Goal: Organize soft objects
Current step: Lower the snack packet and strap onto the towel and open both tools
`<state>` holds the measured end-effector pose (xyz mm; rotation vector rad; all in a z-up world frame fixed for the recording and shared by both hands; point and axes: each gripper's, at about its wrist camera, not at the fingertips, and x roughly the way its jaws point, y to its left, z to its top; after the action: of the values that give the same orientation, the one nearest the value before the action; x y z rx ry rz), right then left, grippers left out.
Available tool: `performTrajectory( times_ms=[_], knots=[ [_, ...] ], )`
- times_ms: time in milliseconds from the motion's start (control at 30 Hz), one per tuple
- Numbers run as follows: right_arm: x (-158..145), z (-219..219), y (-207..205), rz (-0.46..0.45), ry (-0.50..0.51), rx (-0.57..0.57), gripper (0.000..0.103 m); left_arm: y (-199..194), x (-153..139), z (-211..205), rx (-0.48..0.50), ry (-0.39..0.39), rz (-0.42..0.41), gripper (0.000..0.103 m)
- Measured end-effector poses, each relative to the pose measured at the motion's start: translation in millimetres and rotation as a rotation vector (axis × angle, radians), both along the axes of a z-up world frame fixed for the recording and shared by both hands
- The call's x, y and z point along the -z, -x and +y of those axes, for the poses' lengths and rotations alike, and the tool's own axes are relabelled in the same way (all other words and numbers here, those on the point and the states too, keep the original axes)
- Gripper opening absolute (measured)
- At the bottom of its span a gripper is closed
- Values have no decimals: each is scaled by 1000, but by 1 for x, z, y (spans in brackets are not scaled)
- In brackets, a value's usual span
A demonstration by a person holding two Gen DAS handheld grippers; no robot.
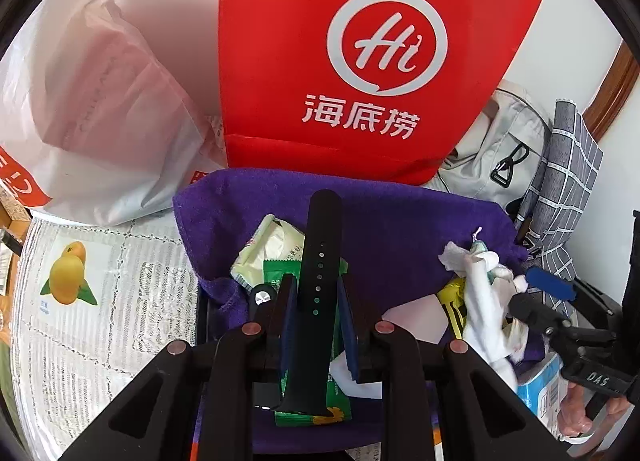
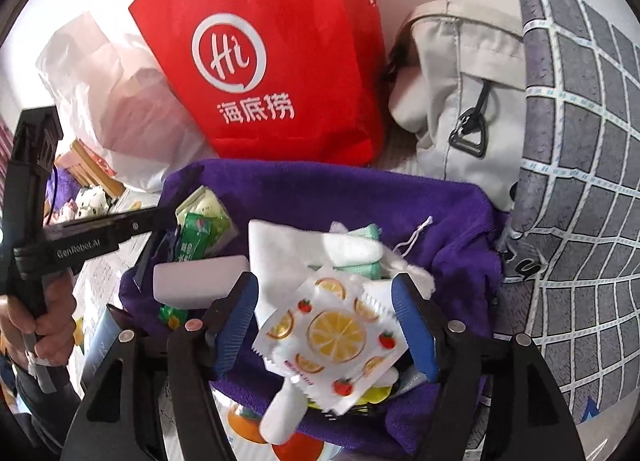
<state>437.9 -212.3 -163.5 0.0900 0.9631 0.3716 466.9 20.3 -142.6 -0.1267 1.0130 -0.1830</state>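
Left gripper's (image 1: 316, 297) fingers clamp 1 black strap (image 1: 320, 261); right gripper (image 2: 332, 321) empty.

Red paper bag (image 1: 360, 61) with white "Hi" logo, upright at the back. White plastic bag (image 1: 100, 109) beside it. Grey backpack (image 2: 460, 101) with black clip. Grey checked cloth (image 2: 580, 181) at the side. Lace-patterned table cover (image 1: 112, 301) with printed yellow fruit.

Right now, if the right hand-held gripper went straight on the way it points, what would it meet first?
Probably the fruit-print packet lying between its open jaws, on the white cloths piled on the purple towel. Depth is unclear.
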Motion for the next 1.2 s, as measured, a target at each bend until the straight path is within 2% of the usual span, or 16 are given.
performTrajectory(
  times_ms=[233,1200],
  knots=[
    [-12,-8,0,-21,-28,36,70,-1,2,-3,0,5,7,20],
    [-25,-17,0,-32,-1,81,70,-5,12,-2,-13,26,60,21]
  ],
)
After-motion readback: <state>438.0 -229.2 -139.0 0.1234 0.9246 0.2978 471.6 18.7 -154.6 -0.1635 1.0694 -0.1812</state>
